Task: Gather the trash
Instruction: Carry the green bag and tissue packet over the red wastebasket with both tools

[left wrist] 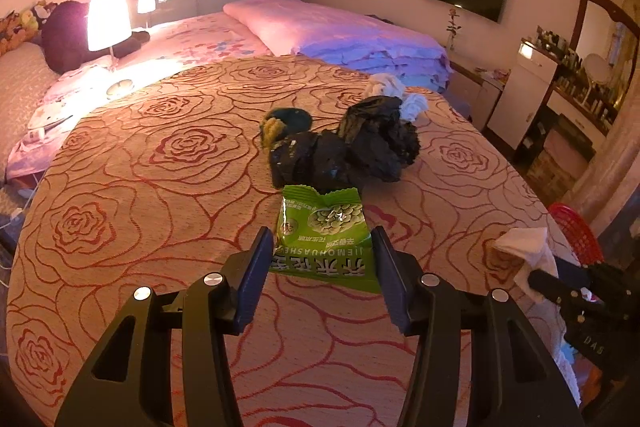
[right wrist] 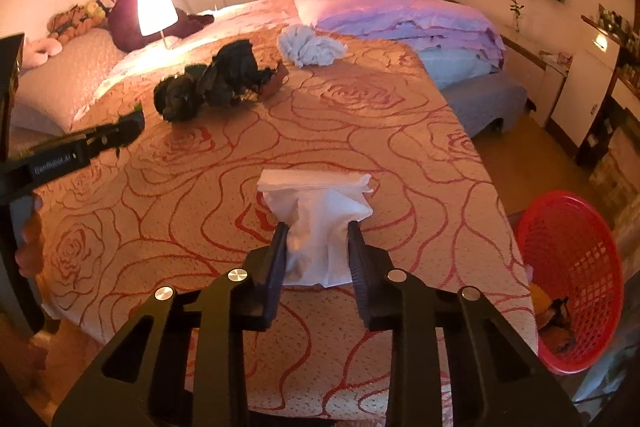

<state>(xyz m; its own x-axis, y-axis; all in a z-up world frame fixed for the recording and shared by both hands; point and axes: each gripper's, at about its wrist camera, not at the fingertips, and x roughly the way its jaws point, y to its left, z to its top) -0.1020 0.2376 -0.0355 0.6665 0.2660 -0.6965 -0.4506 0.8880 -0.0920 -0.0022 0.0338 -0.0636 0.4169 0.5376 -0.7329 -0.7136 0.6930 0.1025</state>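
**Trash on the bed: handling and count**

Packet (left wrist: 326,239), green, one: light, crinkly film, judged slippery; it lies mid-bed toward the near edge, flanked by the open jaws of the left gripper (left wrist: 323,251), contact not discernible. A hold across its flat middle is advised.

Tissue (right wrist: 320,223), white, one: soft, near weightless, compressible; it is pinched at its lower part by the right gripper (right wrist: 318,247), above the near right corner.

Black bags (left wrist: 348,151), two counted, crumpled, mid-bed: light, best taken by a fold.

White cloth (right wrist: 310,47), one, far edge.

Basket (right wrist: 576,255), red, one, on the floor beside the right edge.
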